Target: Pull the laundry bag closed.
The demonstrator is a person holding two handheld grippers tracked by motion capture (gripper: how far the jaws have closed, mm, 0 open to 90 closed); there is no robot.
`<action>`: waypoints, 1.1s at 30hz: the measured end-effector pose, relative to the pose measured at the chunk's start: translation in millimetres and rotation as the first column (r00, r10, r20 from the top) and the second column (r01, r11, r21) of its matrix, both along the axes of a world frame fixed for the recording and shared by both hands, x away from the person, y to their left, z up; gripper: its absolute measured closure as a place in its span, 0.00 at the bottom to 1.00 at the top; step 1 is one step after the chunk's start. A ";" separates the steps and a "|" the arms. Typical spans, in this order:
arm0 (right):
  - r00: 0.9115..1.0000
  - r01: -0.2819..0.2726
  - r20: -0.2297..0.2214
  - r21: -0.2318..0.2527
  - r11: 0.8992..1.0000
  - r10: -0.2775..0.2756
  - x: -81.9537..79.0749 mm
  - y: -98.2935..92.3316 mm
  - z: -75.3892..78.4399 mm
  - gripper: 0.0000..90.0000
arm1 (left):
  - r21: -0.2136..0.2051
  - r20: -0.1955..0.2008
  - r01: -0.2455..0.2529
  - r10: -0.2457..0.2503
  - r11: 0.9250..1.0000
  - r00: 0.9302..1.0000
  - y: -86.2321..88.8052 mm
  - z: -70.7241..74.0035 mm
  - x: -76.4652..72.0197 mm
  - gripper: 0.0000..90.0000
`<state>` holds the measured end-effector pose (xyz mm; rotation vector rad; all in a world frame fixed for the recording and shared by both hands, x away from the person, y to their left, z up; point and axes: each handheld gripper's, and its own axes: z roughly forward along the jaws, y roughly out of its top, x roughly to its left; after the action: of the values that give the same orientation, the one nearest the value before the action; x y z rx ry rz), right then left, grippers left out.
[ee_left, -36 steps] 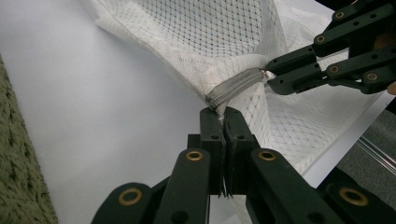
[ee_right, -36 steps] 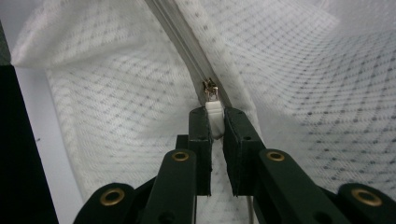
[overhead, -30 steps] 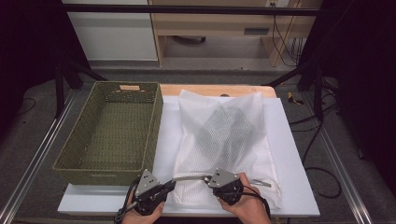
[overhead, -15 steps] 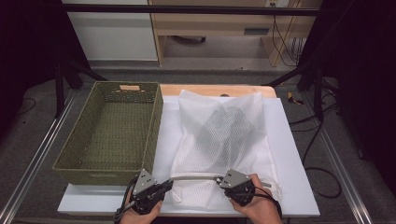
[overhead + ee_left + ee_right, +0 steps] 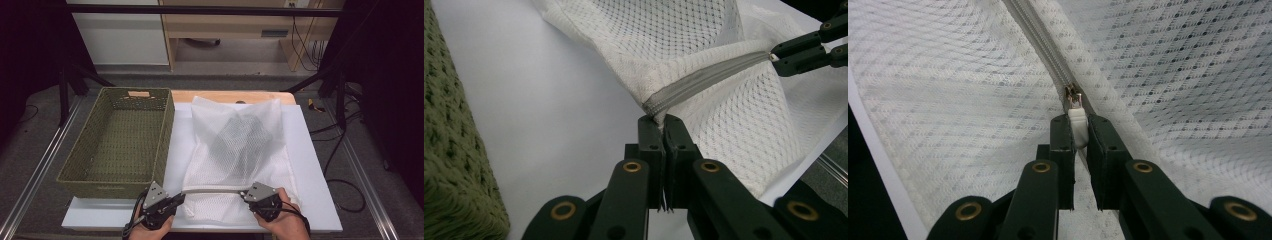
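Note:
A white mesh laundry bag [image 5: 240, 150] with dark clothing inside lies on the white board [image 5: 310, 165]. Its grey zipper [image 5: 212, 190] runs along the near edge, pulled taut between my two grippers. My left gripper [image 5: 177, 199] is shut on the bag's fabric at the zipper's left end [image 5: 655, 106]. At the zipper's right end, my right gripper [image 5: 246, 196] is shut on the white zipper pull [image 5: 1077, 126], with the metal slider [image 5: 1072, 95] just beyond its tips. My right gripper [image 5: 774, 56] also appears far off in the left gripper view, at the end of the zipper [image 5: 709, 77].
A green woven basket [image 5: 117, 145] stands empty on the left, close beside the bag. The board's near edge runs just under both hands. Metal rails flank the table, and cables lie on the floor at the right.
My right gripper has slid to the right along the bag's near edge with the zipper pull, so the taut stretch of zipper is longer. The left gripper has stayed in place.

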<state>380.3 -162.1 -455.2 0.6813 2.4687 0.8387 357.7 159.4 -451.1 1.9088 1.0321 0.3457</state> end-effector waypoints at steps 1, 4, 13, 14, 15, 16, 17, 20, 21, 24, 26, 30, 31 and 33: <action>1.000 0.001 0.003 -0.004 1.000 -0.001 0.0 -0.3 -0.3 0.91 | 0.000 0.000 0.000 0.000 1.000 1.000 0.3 0.1 0.0 0.98; 1.000 0.008 0.000 -0.006 1.000 -0.008 -0.3 -2.5 -0.7 0.91 | 0.000 0.000 -0.001 0.001 1.000 1.000 0.5 0.2 0.0 0.98; 1.000 0.019 -0.002 -0.018 1.000 -0.019 -1.1 -10.3 -0.3 0.91 | 0.001 0.000 0.000 0.000 1.000 1.000 0.2 -0.4 0.0 0.98; 1.000 0.016 -0.002 -0.011 1.000 -0.016 -0.9 -11.1 -0.6 0.91 | 0.005 0.002 0.000 0.000 1.000 1.000 -0.1 -0.3 -0.1 0.98; 1.000 0.022 -0.006 -0.010 1.000 -0.022 -0.8 -11.8 -1.1 0.91 | 0.010 0.001 -0.005 0.005 1.000 1.000 -0.2 0.0 -0.7 0.98; 1.000 0.022 -0.003 -0.016 1.000 -0.022 -0.6 -12.5 -1.4 0.91 | 0.008 0.002 -0.001 0.001 1.000 1.000 -0.6 -0.4 -0.4 0.98; 1.000 0.023 -0.003 -0.019 1.000 -0.023 -0.5 -13.4 -1.8 0.91 | 0.006 0.003 -0.002 0.002 1.000 1.000 -0.4 -0.3 -0.4 0.98; 0.999 0.031 -0.008 -0.018 0.999 -0.031 -0.1 -16.3 -2.6 0.91 | 0.006 0.002 -0.003 0.003 1.000 1.000 -0.1 -0.3 -0.2 0.98; 0.999 0.031 -0.008 -0.019 0.999 -0.031 0.5 -17.3 -2.8 0.91 | 0.009 0.000 -0.006 0.006 1.000 1.000 0.1 -0.3 -0.4 0.98; 0.999 0.036 -0.012 -0.013 0.999 -0.036 0.6 -17.9 -3.2 0.91 | 0.010 0.003 -0.001 0.001 1.000 1.000 -0.9 -1.0 -0.3 0.98; 0.999 0.035 -0.010 -0.014 0.999 -0.035 1.2 -18.4 -3.1 0.91 | 0.010 0.003 -0.002 0.001 1.000 1.000 -1.1 -1.2 -0.4 0.98; 0.999 0.034 -0.011 -0.008 0.999 -0.034 1.4 -18.5 -3.8 0.91 | 0.012 0.003 -0.001 0.001 1.000 1.000 -1.1 -1.2 -0.6 0.98; 0.999 0.035 -0.011 -0.005 0.999 -0.035 1.8 -18.5 -4.2 0.91 | 0.011 0.003 -0.001 0.001 1.000 1.000 -1.4 -1.3 -0.7 0.98; 0.999 0.044 -0.011 0.000 0.999 -0.044 2.1 -18.6 -4.1 0.91 | 0.012 0.003 0.000 0.000 1.000 1.000 -1.8 -1.4 -0.9 0.98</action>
<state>382.3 -180.7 -459.3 0.7400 2.4544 0.8201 356.8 157.6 -452.5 1.9186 1.0306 0.3553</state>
